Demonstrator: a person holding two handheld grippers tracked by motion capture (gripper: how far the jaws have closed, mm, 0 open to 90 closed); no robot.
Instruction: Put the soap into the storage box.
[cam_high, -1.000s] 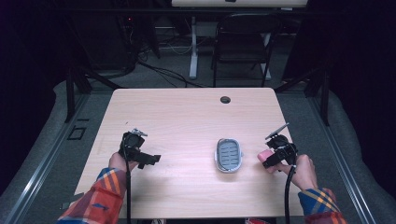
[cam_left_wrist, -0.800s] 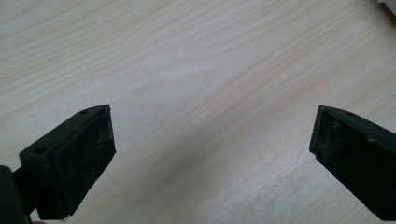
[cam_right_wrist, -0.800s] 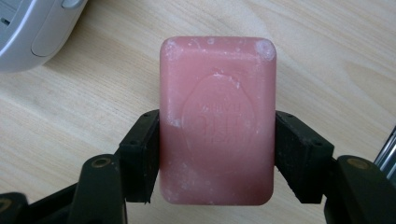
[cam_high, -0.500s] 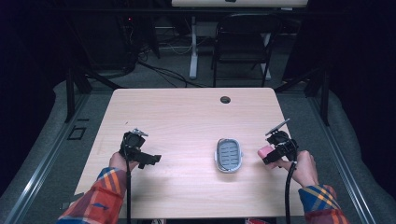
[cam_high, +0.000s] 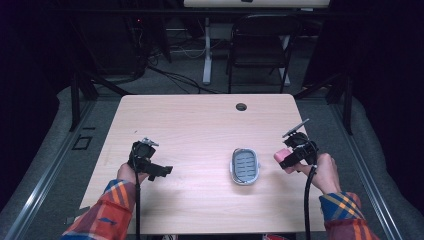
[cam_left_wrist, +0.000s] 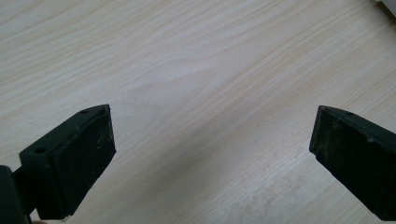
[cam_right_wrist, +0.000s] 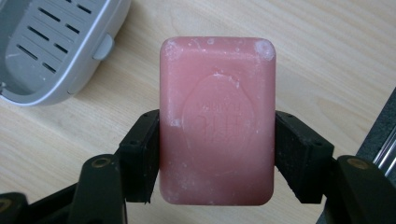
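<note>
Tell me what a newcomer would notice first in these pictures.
The pink bar of soap stands out most, clamped between the jaws of the right claw at the right side of the wooden table. Just left of it lies an empty grey soap dish with a slotted bottom. The left claw hangs open over bare wood.

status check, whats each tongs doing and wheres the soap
Right tongs shut on pink soap bar, held off the table. Left tongs open, nothing between. Grey soap dish empty, path to it clear.
</note>
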